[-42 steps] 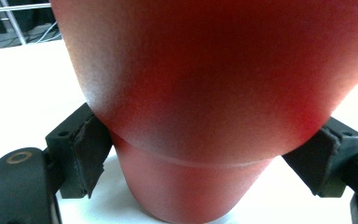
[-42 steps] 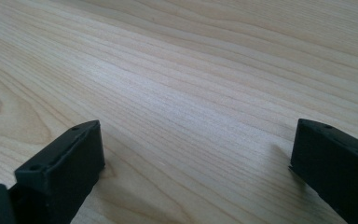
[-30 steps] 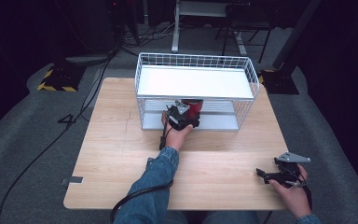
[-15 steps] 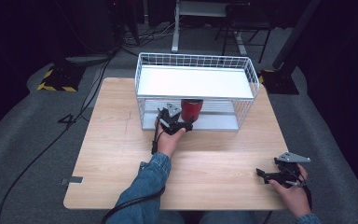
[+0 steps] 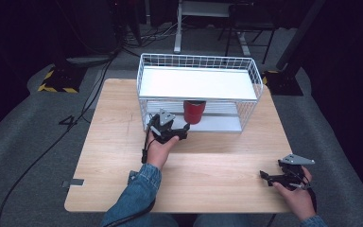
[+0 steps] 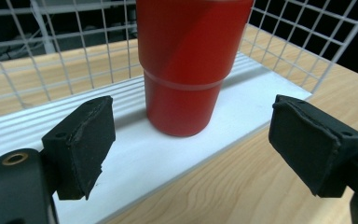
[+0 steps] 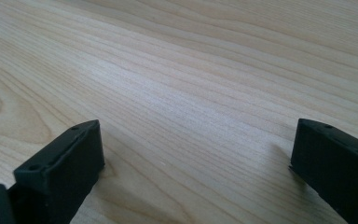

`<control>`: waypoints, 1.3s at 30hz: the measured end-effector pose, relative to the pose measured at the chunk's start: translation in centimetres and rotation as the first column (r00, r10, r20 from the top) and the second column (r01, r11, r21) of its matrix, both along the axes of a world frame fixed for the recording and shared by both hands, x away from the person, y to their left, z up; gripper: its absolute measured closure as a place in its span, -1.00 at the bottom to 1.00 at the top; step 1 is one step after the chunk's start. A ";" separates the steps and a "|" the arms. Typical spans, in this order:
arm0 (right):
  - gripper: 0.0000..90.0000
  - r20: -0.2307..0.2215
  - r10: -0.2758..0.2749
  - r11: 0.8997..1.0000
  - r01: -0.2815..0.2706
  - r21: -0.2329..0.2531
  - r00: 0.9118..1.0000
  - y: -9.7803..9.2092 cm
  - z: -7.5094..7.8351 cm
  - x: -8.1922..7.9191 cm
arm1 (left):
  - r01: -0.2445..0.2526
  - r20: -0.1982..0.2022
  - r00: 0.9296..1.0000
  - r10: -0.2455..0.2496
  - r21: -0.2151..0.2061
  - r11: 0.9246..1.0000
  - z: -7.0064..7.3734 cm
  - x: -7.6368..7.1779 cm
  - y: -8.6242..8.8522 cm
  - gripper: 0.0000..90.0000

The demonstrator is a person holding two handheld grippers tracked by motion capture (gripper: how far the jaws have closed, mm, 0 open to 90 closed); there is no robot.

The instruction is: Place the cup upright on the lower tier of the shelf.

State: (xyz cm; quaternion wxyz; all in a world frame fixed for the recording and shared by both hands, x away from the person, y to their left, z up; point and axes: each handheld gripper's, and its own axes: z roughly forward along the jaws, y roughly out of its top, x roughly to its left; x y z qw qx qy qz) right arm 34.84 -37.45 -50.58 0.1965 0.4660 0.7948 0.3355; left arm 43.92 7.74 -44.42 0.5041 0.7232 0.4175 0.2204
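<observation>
A red cup (image 5: 194,111) (image 6: 186,60) stands upright on the lower white shelf (image 6: 121,140) of a white wire rack (image 5: 198,61). My left gripper (image 5: 177,133) (image 6: 200,149) sits just in front of the rack, open, its jaws apart from the cup with nothing between them. My right gripper (image 5: 264,177) (image 7: 191,172) rests low over the bare wood near the table's front right corner, open and holding nothing.
The rack's upper white shelf (image 5: 197,83) overhangs the cup. Wire mesh walls (image 6: 298,37) enclose the rack's sides and back. The wooden table (image 5: 123,142) has free room at left and front. Cables and furniture legs lie on the grey floor beyond.
The left gripper has let go of the red cup on the lower shelf, opened, and drawn back toward the person. The right gripper has stayed put.
</observation>
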 end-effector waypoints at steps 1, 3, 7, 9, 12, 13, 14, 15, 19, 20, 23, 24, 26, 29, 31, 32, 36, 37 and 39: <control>-0.95 0.000 0.001 1.000 -0.001 0.000 1.000 0.0 0.0 0.0 | 0.004 0.006 1.000 -0.004 0.003 1.000 0.3 -0.5 0.3 -0.66; -0.96 -0.001 0.001 1.000 -0.001 -0.001 1.000 0.0 0.0 0.0 | 0.008 0.014 1.000 -0.008 0.007 1.000 0.8 -1.1 0.7 -0.66; -0.98 -0.004 0.004 1.000 -0.004 -0.003 1.000 0.1 0.0 0.1 | 0.021 0.029 0.999 -0.021 0.000 1.000 1.6 -2.5 1.6 -0.66; -0.98 -0.004 0.004 1.000 -0.004 -0.003 1.000 0.1 0.0 0.1 | 0.026 0.032 0.999 -0.026 -0.002 1.000 1.9 -3.0 1.9 -0.66; -0.98 -0.004 0.004 1.000 -0.004 -0.003 1.000 0.1 0.0 0.1 | 0.041 0.034 0.999 -0.041 0.004 0.999 2.3 -4.0 2.5 -0.66; -0.98 -0.003 0.003 1.000 -0.003 -0.003 1.000 0.1 0.0 0.1 | 0.047 0.035 0.998 -0.047 0.012 0.999 2.4 -4.4 2.8 -0.66; -0.98 -0.003 0.004 1.000 -0.004 -0.002 1.000 0.1 0.0 0.1 | 0.052 0.036 0.998 -0.053 0.017 0.999 2.5 -4.7 3.0 -0.66; -0.98 -0.004 0.004 1.000 -0.004 -0.003 1.000 0.1 0.0 0.1 | 0.061 0.034 0.998 -0.061 0.021 0.998 2.5 -5.2 3.3 -0.66; -0.98 -0.005 0.005 1.000 -0.005 -0.002 1.000 0.1 0.0 0.1 | 0.093 0.030 0.995 -0.095 0.052 0.994 2.7 -6.4 4.3 -0.66; -0.98 -0.004 0.005 1.000 -0.005 -0.003 1.000 0.1 0.0 0.1 | 0.097 0.030 0.995 -0.099 0.060 0.993 2.7 -6.7 4.5 -0.66; -0.98 -0.004 0.004 1.000 -0.004 -0.003 1.000 0.1 0.0 0.1 | 0.115 0.022 0.993 -0.117 0.075 0.990 2.8 -7.7 5.4 -0.66; -0.98 -0.003 0.003 1.000 -0.003 -0.003 1.000 0.1 0.0 0.1 | 0.116 0.017 0.993 -0.117 0.081 0.990 2.8 -8.0 5.7 -0.66; -0.98 -0.005 0.005 1.000 -0.005 -0.002 1.000 0.1 0.0 0.1 | 0.127 0.012 0.992 -0.128 0.088 0.988 2.8 -8.6 6.3 -0.66; -0.98 -0.004 0.004 1.000 -0.004 -0.003 1.000 0.1 0.0 0.1 | 0.138 -0.008 0.990 -0.138 0.087 0.987 2.5 -9.6 7.2 -0.66; -0.98 -0.004 0.004 1.000 -0.004 -0.003 1.000 0.1 0.0 0.1 | 0.139 -0.034 0.990 -0.137 0.089 0.986 2.3 -10.1 7.7 -0.66; -0.98 -0.004 0.006 1.000 -0.006 -0.002 1.000 0.1 0.0 0.1 | 0.141 -0.038 0.990 -0.138 0.099 0.985 2.3 -10.3 7.9 -0.66; -0.98 -0.003 0.004 1.000 -0.004 -0.004 1.000 0.1 0.0 0.1 | 0.160 -0.080 0.985 -0.150 0.127 0.979 1.7 -11.4 8.7 -0.66; -0.98 -0.004 0.004 1.000 -0.004 -0.003 1.000 0.1 0.0 0.1 | 0.161 -0.091 0.984 -0.150 0.131 0.978 1.5 -11.7 8.8 -0.66; -0.98 -0.004 0.006 1.000 -0.006 -0.002 1.000 0.1 0.0 0.1 | 0.160 -0.110 0.983 -0.146 0.140 0.977 1.2 -12.1 8.9 -0.66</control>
